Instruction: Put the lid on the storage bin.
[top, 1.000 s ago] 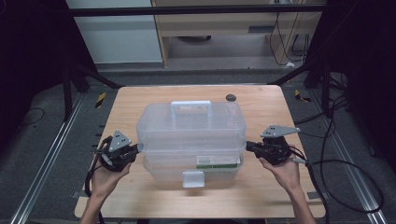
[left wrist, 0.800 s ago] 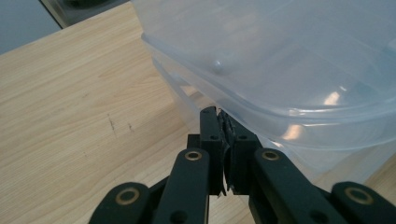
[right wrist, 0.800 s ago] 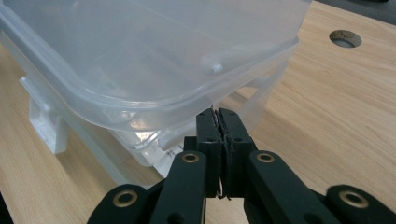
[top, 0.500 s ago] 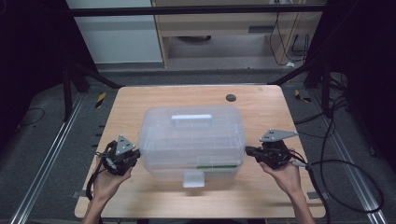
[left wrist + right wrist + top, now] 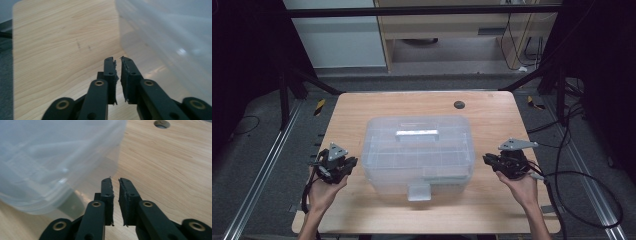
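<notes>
Wooden table (image 5: 362,112) beneath the left claw (image 5: 354,161) and the right claw (image 5: 486,159). Small dark hole (image 5: 458,104) in the top, well ahead of the right claw, toward the far edge. Grey floor (image 5: 257,145) outward of the left claw, with a metal rail (image 5: 254,192) alongside. Yellow-black tape (image 5: 320,106) ahead of that claw, off the table's corner. Pale cabinet (image 5: 442,30) far beyond both claws, with loose cables (image 5: 517,45) hanging beside it.
</notes>
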Demonstrator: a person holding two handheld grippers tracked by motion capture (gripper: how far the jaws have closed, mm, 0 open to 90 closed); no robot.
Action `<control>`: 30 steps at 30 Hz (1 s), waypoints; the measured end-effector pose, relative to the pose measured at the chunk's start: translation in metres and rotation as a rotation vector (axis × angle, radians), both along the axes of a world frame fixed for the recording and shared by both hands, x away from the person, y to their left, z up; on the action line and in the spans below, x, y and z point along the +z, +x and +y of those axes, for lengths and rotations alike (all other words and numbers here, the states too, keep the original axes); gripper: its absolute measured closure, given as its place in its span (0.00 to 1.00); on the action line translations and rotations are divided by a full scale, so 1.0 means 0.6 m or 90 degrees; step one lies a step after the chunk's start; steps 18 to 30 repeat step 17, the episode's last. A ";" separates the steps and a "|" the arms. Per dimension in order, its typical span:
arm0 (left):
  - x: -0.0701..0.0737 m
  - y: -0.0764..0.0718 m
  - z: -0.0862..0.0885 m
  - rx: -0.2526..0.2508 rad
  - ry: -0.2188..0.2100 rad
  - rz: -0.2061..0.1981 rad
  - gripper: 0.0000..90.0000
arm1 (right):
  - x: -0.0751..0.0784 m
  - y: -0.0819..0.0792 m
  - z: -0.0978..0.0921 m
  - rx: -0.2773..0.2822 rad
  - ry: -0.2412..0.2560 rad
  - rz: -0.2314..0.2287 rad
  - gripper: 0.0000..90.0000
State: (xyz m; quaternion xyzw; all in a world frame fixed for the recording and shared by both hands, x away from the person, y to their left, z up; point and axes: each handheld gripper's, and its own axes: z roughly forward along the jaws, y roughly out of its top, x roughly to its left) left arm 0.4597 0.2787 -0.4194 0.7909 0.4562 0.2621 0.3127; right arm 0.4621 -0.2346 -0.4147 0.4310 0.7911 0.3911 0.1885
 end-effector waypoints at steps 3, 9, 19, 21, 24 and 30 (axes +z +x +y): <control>-0.010 0.005 0.013 0.015 -0.010 -0.005 0.83 | -0.014 0.006 -0.016 -0.036 -0.004 -0.009 0.80; -0.033 0.018 0.027 0.043 0.017 -0.003 0.68 | -0.041 0.018 -0.050 -0.111 -0.004 -0.021 0.53; -0.065 0.033 0.047 0.064 0.033 0.018 0.51 | -0.070 0.030 -0.082 -0.175 -0.006 -0.012 0.29; -0.065 0.033 0.047 0.064 0.033 0.018 0.51 | -0.070 0.030 -0.082 -0.175 -0.006 -0.012 0.29; -0.065 0.033 0.047 0.064 0.033 0.018 0.51 | -0.070 0.030 -0.082 -0.175 -0.006 -0.012 0.29; -0.065 0.033 0.047 0.064 0.033 0.018 0.51 | -0.070 0.030 -0.082 -0.175 -0.006 -0.012 0.29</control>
